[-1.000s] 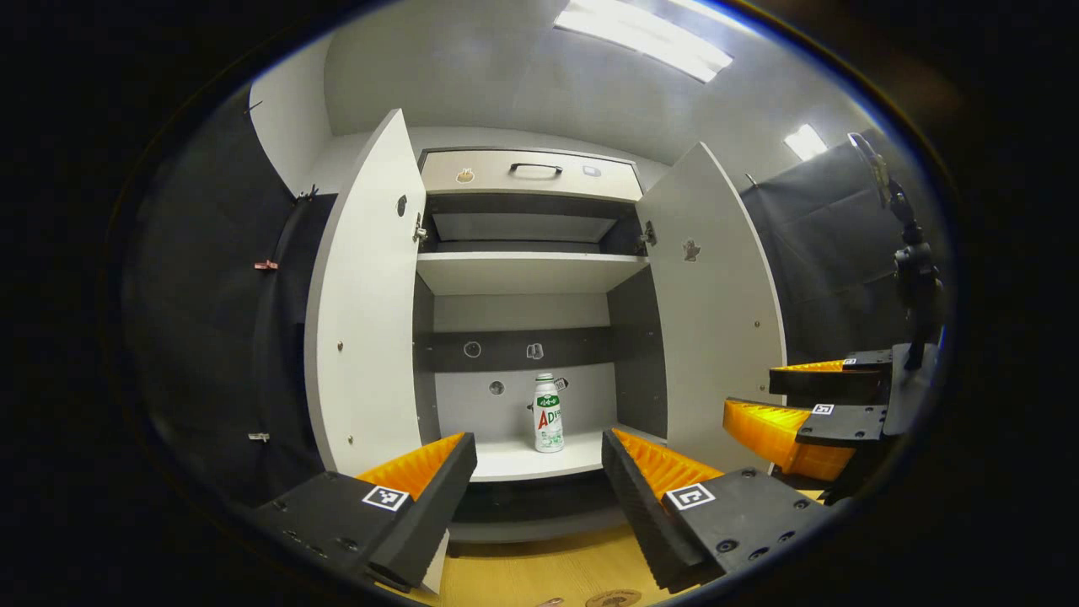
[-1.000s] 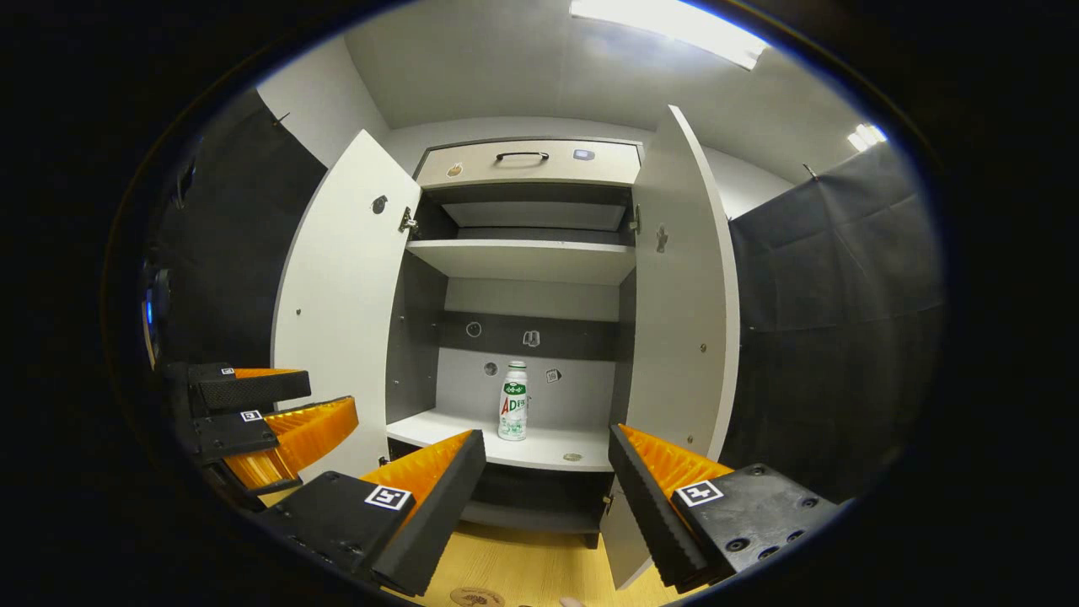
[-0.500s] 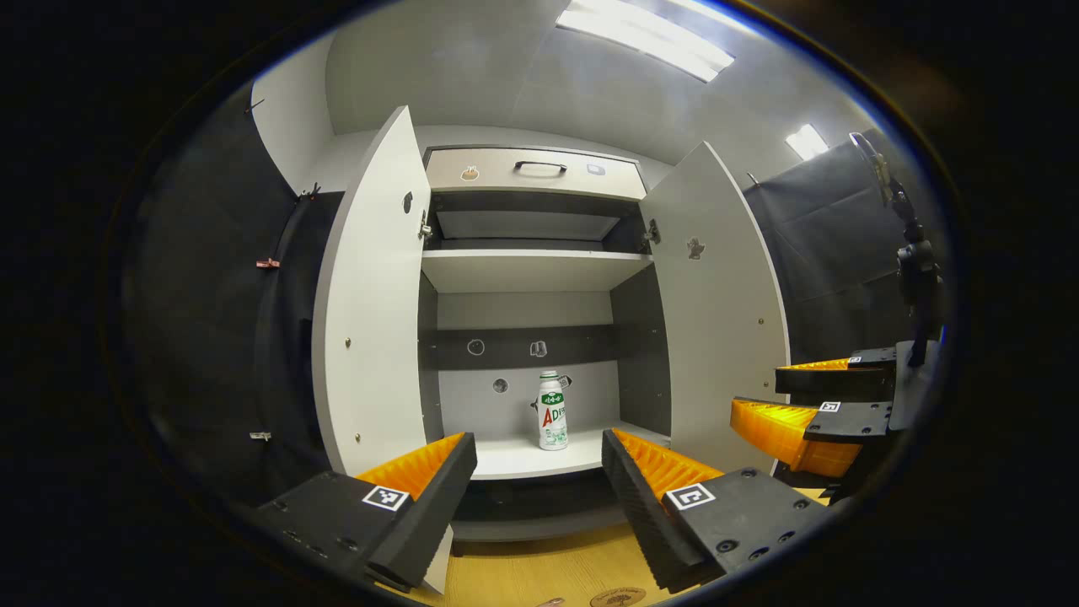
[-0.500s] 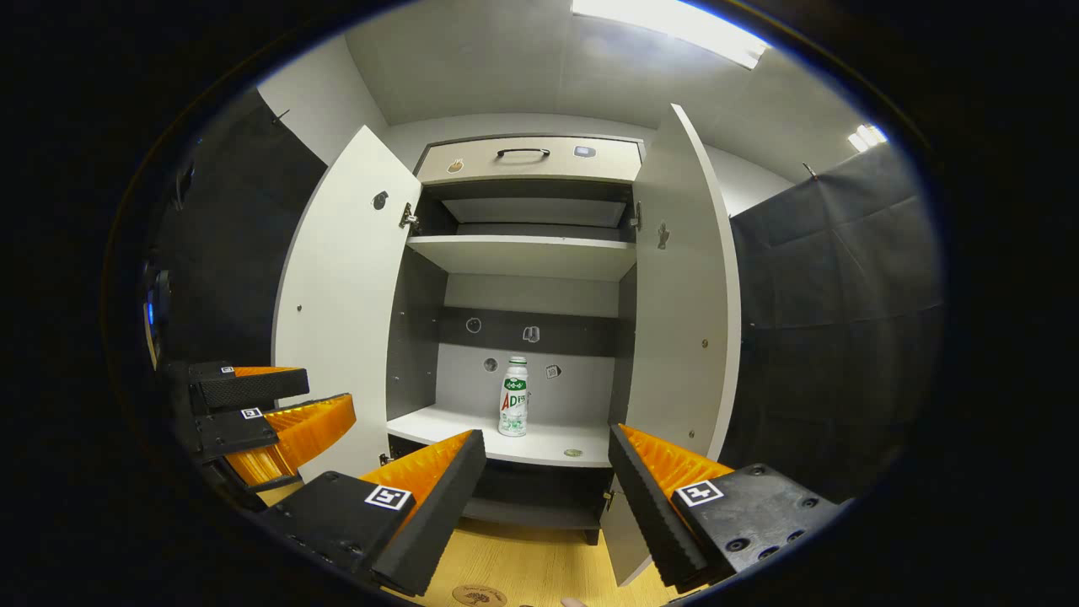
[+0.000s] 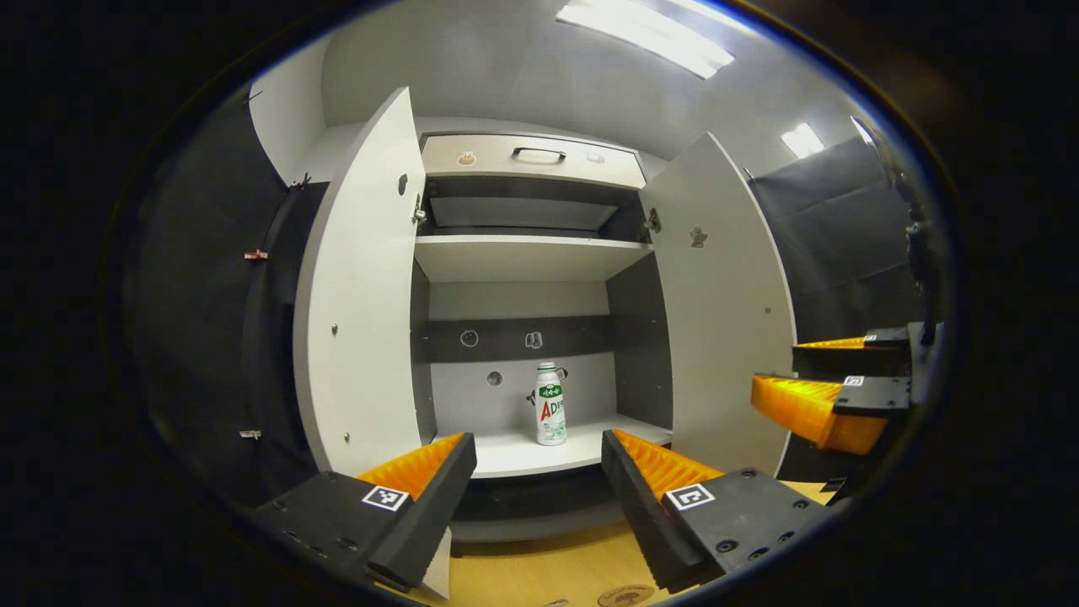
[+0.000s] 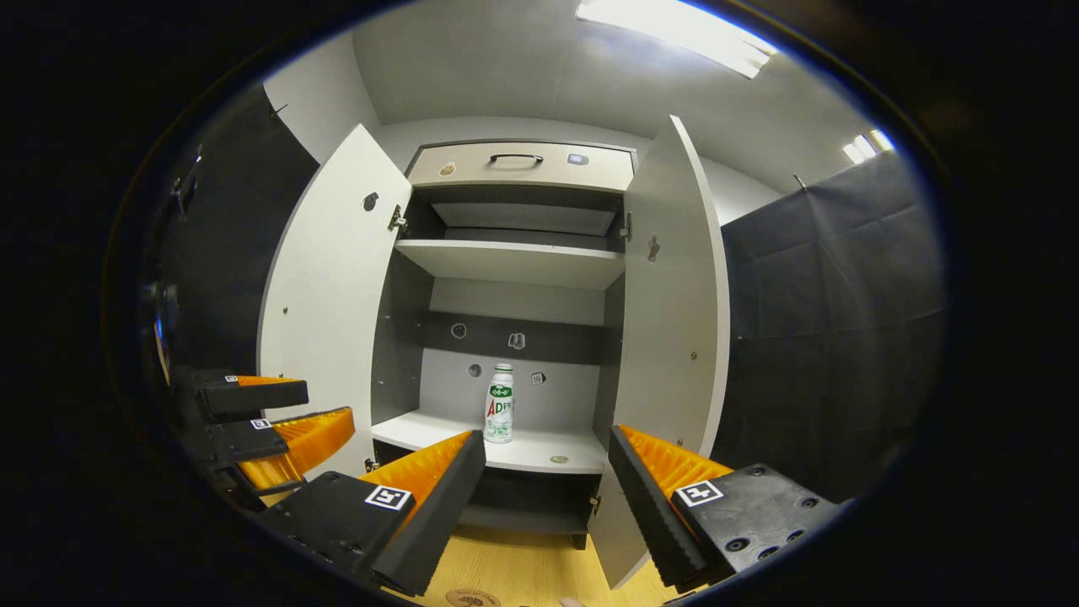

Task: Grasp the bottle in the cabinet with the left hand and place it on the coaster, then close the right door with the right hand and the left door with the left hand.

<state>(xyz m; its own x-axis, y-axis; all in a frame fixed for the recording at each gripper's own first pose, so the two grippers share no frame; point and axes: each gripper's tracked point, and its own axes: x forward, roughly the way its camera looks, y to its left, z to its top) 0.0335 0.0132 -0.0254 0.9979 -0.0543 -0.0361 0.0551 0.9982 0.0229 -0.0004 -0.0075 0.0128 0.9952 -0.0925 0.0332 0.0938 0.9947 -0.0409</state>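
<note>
One cabinet (image 5: 523,253), two doors, both swung open: left door (image 5: 358,287), right door (image 5: 725,303). One drawer (image 5: 531,158) on top of cabinet, two shelves inside. One bottle (image 5: 550,404), upright on lower shelf (image 5: 506,455), near back wall of cabinet. One coaster (image 5: 624,596) on wooden table (image 5: 523,573) in front of cabinet.

Left gripper (image 5: 539,472): jaws wide, nothing held; bottle sits far ahead, in gap between fingers. Right gripper (image 6: 548,476): jaws wide, nothing held; bottle far ahead, nearer its left finger.
</note>
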